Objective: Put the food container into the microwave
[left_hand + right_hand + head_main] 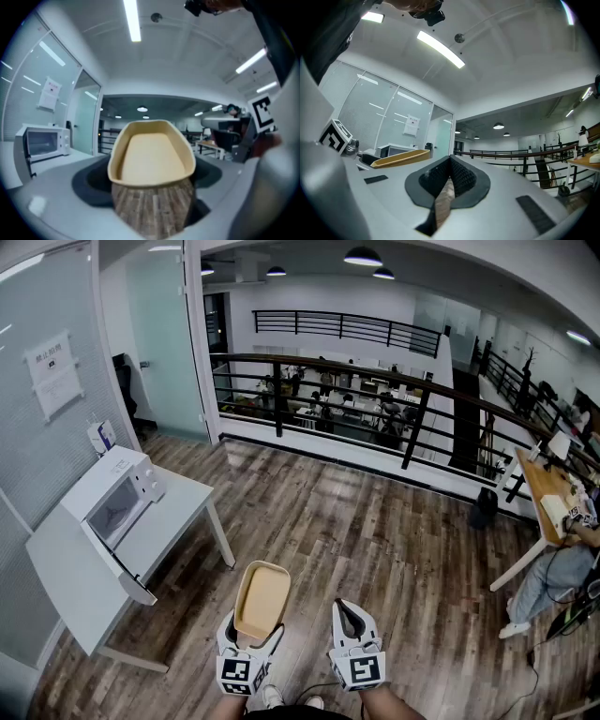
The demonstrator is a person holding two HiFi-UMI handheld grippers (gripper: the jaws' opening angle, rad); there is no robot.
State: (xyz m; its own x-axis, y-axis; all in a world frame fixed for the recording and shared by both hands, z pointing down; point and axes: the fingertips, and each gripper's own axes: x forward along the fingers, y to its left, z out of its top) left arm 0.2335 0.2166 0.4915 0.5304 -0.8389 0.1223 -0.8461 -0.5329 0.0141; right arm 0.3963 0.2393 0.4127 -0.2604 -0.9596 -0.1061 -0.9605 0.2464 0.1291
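Standing against the frosted wall at the left of the head view, a white table (pixel 183 498) carries a white microwave (pixel 114 500) near its far end, close to the wall-side edge. A paper notice (pixel 52 371) hangs on the wall above it. The microwave's door (pixel 120 566) appears swung open, reaching out over the table's near part. To the right of the table, over bare wood floor (pixel 356 521) and well apart from the microwave, the left gripper (pixel 253 629) points forward about level. Its jaws stand wide and press on the two sides of the near end of a tan, empty food container (pixel 262 599). The container juts out ahead of the jaws with its open side up, and the left gripper view shows the floorboards beneath it. Just to the right, at about the same height, the right gripper (pixel 352 615) has its jaws drawn together. In the right gripper view the ribbed pads (pixel 459 176) meet at their tips, with only a thin wedge of floor showing below them and nothing between them. Farther right, past a dark railing (pixel 412 390), a seated person (pixel 553 573) is at a wooden desk (pixel 544 488) near the picture's right edge.
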